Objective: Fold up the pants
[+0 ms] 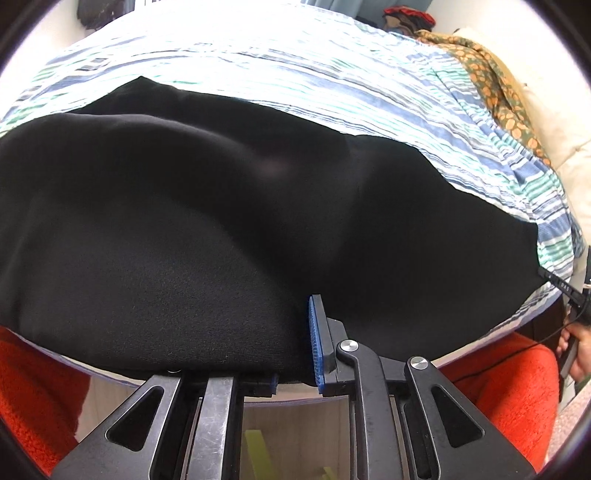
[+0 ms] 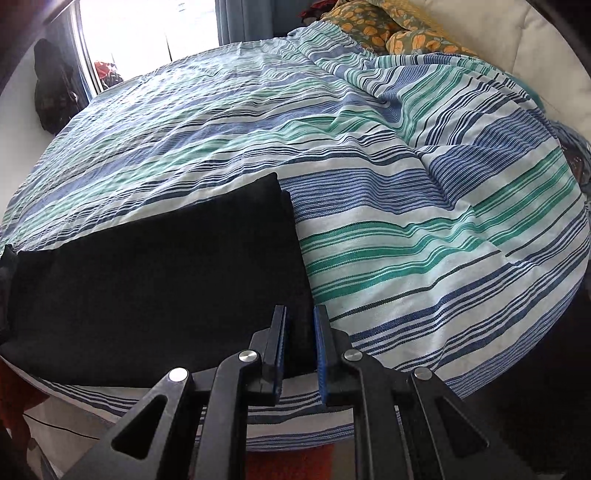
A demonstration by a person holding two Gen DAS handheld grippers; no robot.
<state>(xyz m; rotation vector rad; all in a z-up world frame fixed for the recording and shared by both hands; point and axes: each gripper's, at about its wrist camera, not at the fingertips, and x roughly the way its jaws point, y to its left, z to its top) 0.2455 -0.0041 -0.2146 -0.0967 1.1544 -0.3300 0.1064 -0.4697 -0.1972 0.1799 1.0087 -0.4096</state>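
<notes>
The black pants (image 1: pixel 221 206) lie folded flat across the near edge of the bed and fill most of the left wrist view. My left gripper (image 1: pixel 295 369) is at their near edge. Black cloth drapes over its left finger and sits against the blue pad of the right finger (image 1: pixel 318 339), so the jaws are shut on the cloth. In the right wrist view the pants (image 2: pixel 166 277) end in a straight side edge. My right gripper (image 2: pixel 299 321) is shut on the near corner of that edge, with dark cloth filling the narrow gap between its blue pads.
A bedspread (image 2: pixel 406 221) striped in blue, green and white covers the bed. A floral orange cloth (image 2: pixel 399 33) lies at the far end by a white cushion (image 1: pixel 569 155). Red-orange knit clothing (image 1: pixel 509 387) and a hand (image 1: pixel 580 350) show below the bed's edge.
</notes>
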